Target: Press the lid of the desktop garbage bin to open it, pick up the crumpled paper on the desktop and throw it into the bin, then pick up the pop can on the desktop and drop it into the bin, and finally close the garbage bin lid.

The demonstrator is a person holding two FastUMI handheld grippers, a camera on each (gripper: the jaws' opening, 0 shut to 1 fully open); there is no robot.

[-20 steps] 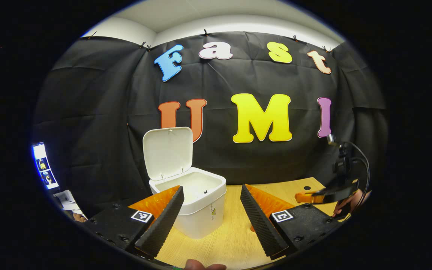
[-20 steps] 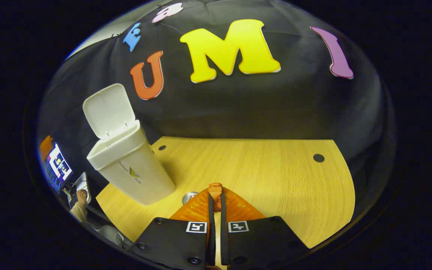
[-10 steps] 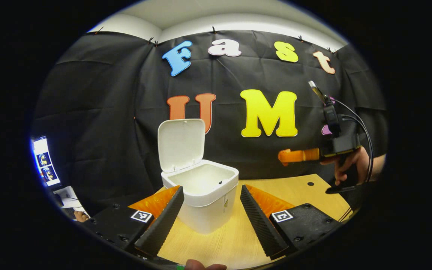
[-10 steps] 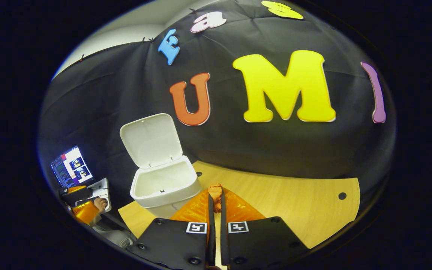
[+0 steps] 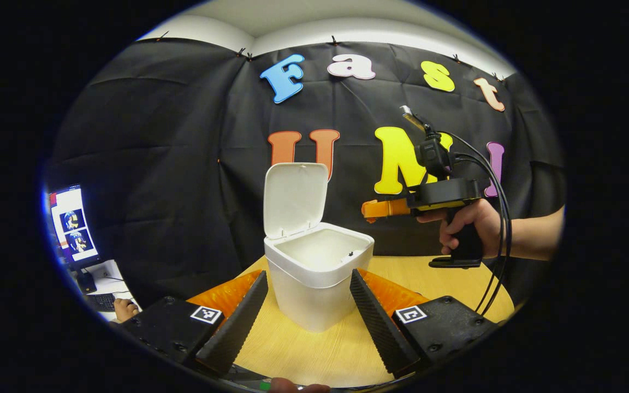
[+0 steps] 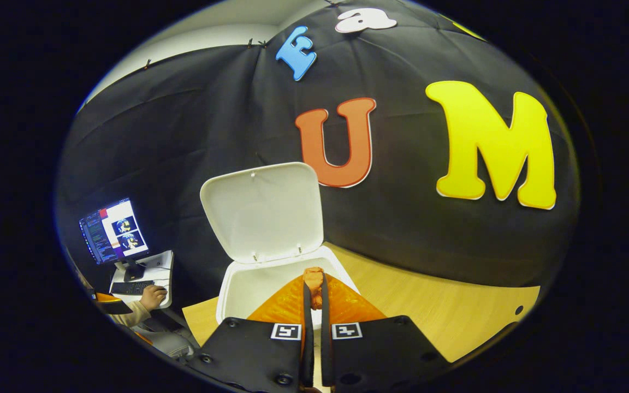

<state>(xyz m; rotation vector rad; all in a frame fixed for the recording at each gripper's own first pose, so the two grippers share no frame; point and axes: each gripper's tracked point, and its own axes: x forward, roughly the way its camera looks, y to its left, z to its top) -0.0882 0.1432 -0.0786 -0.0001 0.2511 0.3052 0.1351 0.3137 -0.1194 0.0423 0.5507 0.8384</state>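
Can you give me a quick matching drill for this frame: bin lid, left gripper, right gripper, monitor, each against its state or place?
Things:
1. bin lid
2. left gripper
3. right gripper
4. monitor

States:
a. shut, tips over the bin opening
b. raised upright
c. lit, off to the side
d. open, fingers either side of the bin

Pairs: 1-b, 2-d, 3-a, 4-c

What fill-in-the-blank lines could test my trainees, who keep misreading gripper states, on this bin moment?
1. The lid of the garbage bin stands ____.
2. The fingers of the right gripper are ____ together.
3. The left gripper has its fingers spread ____, with the bin seen between them.
4. The bin stands on a ____ desktop.

Missing words: open; shut; apart; wooden
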